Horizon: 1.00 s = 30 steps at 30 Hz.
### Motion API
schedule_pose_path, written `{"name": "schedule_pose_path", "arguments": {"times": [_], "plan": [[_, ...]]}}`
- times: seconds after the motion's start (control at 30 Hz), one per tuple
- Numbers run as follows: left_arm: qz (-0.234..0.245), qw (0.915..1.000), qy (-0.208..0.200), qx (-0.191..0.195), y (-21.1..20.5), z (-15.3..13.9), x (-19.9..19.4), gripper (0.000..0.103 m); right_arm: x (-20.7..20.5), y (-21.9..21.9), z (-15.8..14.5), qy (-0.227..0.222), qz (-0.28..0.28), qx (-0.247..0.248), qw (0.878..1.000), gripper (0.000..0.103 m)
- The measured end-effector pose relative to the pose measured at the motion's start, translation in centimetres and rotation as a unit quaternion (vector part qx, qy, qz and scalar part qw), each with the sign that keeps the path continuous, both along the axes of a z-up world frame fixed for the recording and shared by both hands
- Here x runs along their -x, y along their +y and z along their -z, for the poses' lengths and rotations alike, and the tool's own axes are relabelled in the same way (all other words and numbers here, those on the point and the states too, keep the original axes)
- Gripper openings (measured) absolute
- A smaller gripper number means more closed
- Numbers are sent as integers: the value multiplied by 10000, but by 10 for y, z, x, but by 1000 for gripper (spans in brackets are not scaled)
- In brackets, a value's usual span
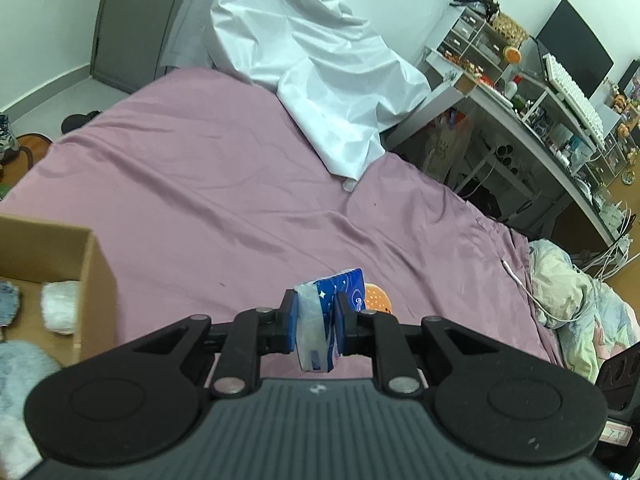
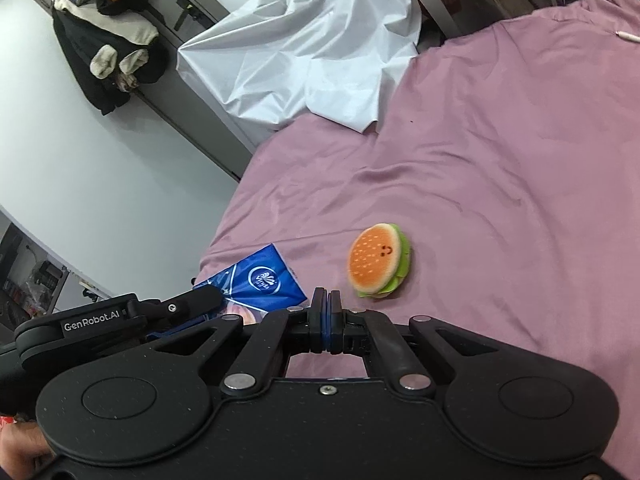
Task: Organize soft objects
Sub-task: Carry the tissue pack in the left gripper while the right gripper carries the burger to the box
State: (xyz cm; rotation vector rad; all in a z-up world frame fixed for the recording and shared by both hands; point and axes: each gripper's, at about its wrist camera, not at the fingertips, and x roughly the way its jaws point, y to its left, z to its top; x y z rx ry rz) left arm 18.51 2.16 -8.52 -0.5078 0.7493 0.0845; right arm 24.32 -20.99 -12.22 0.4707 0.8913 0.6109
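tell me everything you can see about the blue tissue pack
The blue tissue pack is a soft plastic-wrapped packet, dark blue with white stars and a round logo, its clear flap crumpled at one end. It is pinched between the fingers of the left gripper, held above the pink bedsheet, touching nothing else visible.

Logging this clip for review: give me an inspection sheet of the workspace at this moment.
Surface: bed with pink sheet, wrinkled.
Job's things: blue tissue pack held; burger plush lying on the sheet; cardboard box holding soft items.
Clutter: white sheet draped over the far edge.
Grippers: left gripper shut on the pack; right gripper shut, empty.
Cables: white cable at the bed's edge.
Surroundings: crowded desk, crumpled bedding, jacket hanging on a door.
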Motion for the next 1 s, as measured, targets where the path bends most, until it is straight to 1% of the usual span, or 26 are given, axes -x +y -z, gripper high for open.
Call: {"name": "schedule_pose_path", "arguments": {"times": [0.13, 0.17, 0.2, 0.23, 0.27, 0.3, 0.33, 0.37, 0.4, 0.47, 0.57, 0.63, 0.7, 0.73, 0.77, 0.8, 0.83, 0.87, 0.9, 1.0], "plan": [[-114, 9999, -74, -10, 10, -8, 16, 17, 3, 8, -6, -90, -22, 101, 9999, 0], [-148, 9998, -92, -7, 13, -10, 20, 17, 1, 10, -5, -93, -3, 150, 9998, 2], [-169, 9998, -109, -19, 16, -12, 23, 17, 0, 11, -3, -104, 6, 184, 9998, 7], [-190, 9997, -120, -34, 18, -13, 26, 17, -2, 12, 0, -107, 31, 238, 9997, 8], [-205, 9997, -133, -36, 20, -15, 29, 17, -5, 14, 2, -84, 53, 275, 9996, 13], [-212, 9997, -151, -33, 23, -16, 32, 17, -7, 14, 4, -74, 77, 296, 9995, 23], [-224, 9996, -167, -40, 25, -17, 35, 17, -11, 15, 5, -62, 131, 332, 9993, 30], [-243, 9995, -179, -48, 28, -18, 37, 17, -13, 17, 6, -62, 180, 380, 9991, 44], [-280, 9994, -193, -40, 31, -20, 40, 17, -16, 19, 7, -105, 225, 458, 9986, 48], [-362, 9991, -225, -8, 38, -23, 45, 17, -21, 24, 10, -99, 240, 638, 9976, 49], [-466, 9985, -282, -12, 48, -26, 53, 17, -32, 32, 18, -33, 249, 852, 9961, 49], [-544, 9981, -298, -28, 55, -27, 57, 17, -39, 40, 24, 4, 278, 1102, 9935, 49], [-617, 9976, -311, -36, 61, -28, 62, 17, -43, 45, 30, 31, 297, 1212, 9922, 48], [-646, 9974, -311, -37, 65, -28, 64, 17, -44, 48, 33, 29, 309, 1300, 9910, 45], [-665, 9973, -311, -37, 67, -27, 66, 17, -46, 50, 36, 42, 319, 1373, 9900, 26], [-682, 9972, -307, -36, 69, -27, 67, 17, -46, 51, 38, 76, 305, 1398, 9897, 19], [-697, 9971, -303, -28, 71, -27, 68, 17, -45, 50, 38, 64, 330, 1374, 9899, 18], [-706, 9970, -304, -17, 73, -26, 69, 17, -43, 50, 37, 33, 320, 1361, 9902, 12], [-716, 9969, -314, -6, 75, -27, 70, 17, -40, 51, 34, -23, 276, 1354, 9904, 9], [-736, 9967, -343, 17, 77, -27, 73, 17, -34, 52, 27, -96, 173, 1285, 9915, 8]]}}
